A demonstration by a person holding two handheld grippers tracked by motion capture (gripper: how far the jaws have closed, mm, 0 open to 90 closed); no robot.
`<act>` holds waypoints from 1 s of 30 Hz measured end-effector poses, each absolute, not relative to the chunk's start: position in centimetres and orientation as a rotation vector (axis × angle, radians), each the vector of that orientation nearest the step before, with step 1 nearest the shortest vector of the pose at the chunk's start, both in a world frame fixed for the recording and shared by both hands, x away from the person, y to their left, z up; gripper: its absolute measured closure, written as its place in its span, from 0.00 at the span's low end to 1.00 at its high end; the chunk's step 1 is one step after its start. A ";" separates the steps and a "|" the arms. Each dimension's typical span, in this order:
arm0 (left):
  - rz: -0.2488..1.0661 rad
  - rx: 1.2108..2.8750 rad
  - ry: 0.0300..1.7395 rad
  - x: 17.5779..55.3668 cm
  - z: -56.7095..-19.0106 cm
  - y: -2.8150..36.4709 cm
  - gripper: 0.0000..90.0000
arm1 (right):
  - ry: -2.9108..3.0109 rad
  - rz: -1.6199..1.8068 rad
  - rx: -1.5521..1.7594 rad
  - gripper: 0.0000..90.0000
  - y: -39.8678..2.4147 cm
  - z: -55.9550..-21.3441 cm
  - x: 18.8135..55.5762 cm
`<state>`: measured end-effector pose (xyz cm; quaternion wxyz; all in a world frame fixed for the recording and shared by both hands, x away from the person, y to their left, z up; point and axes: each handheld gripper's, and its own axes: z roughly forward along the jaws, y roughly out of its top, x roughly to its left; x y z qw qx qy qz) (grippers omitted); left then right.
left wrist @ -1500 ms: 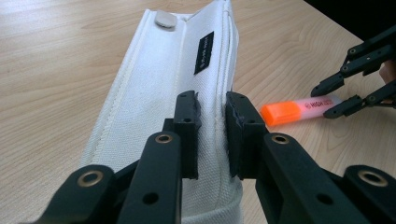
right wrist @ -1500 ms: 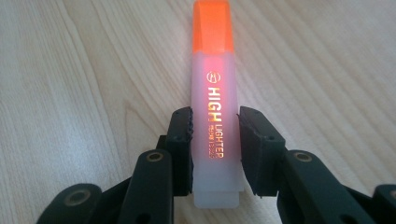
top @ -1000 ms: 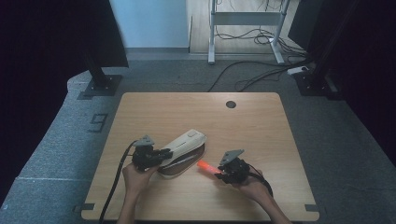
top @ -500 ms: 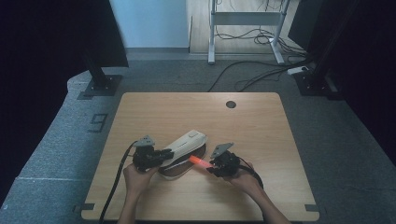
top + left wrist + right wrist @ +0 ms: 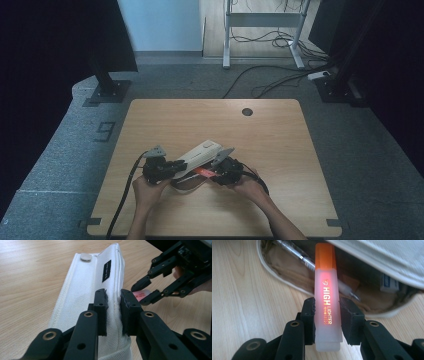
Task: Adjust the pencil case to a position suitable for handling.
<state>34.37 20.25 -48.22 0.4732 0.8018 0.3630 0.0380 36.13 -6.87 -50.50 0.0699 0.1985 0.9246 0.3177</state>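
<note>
Your highlighter is at the pouch's mouth.
Your right tongs squeeze the orange highlighter, its cap pointing into the open white pouch on the worktop; your left tongs pinch the pouch's flap.

Only a few bits you can actually read here. The orange highlighter has "HIGH LIGHTER" printed down its barrel, with a little round logo just above it and smaller print below that's too tiny to make out. There's a black tag on the white pencil case, unreadable. On the floor left of the worktop sits a big "9"
</note>
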 end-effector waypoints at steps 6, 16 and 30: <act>0.093 1.970 0.882 34.3 -48.2 20.1 0.85 | 2.789 0.957 0.581 0.72 -5.4 -50.7 36.7; 0.089 1.975 0.877 34.3 -48.2 20.0 0.85 | 2.774 0.982 0.574 0.72 -3.6 -51.2 37.6; 0.089 1.977 0.875 34.4 -48.3 20.1 0.85 | 2.755 0.998 0.565 0.57 -4.8 -51.1 37.4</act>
